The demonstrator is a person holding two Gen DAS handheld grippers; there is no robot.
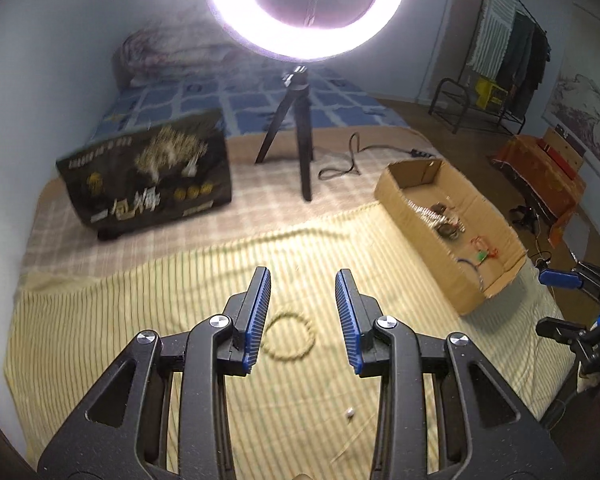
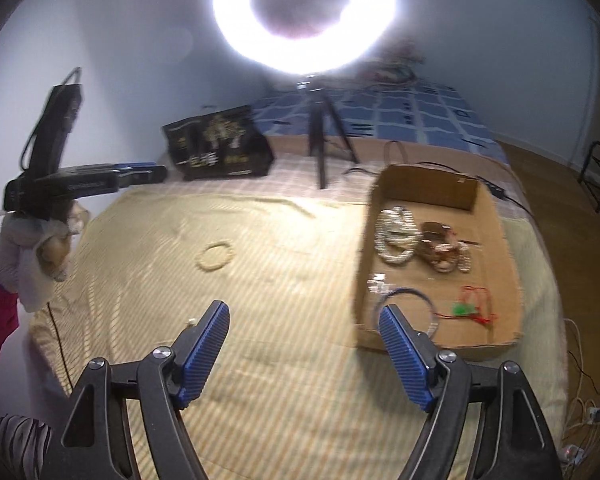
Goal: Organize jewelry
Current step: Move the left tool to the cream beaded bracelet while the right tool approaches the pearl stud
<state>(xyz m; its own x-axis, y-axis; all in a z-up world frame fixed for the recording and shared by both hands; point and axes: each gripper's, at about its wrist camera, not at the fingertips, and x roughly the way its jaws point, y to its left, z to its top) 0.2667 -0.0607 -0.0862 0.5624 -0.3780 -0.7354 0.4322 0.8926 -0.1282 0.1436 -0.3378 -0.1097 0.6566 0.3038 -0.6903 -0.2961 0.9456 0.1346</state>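
Bracelet (image 1: 288, 336) lies on the cloth between and below the left gripper's (image 1: 304, 304) spread, empty jaws.

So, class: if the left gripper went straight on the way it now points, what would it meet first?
Probably the beaded bracelet lying on the striped cloth: it sits between the open left gripper fingers' line, though depth is uncertain.
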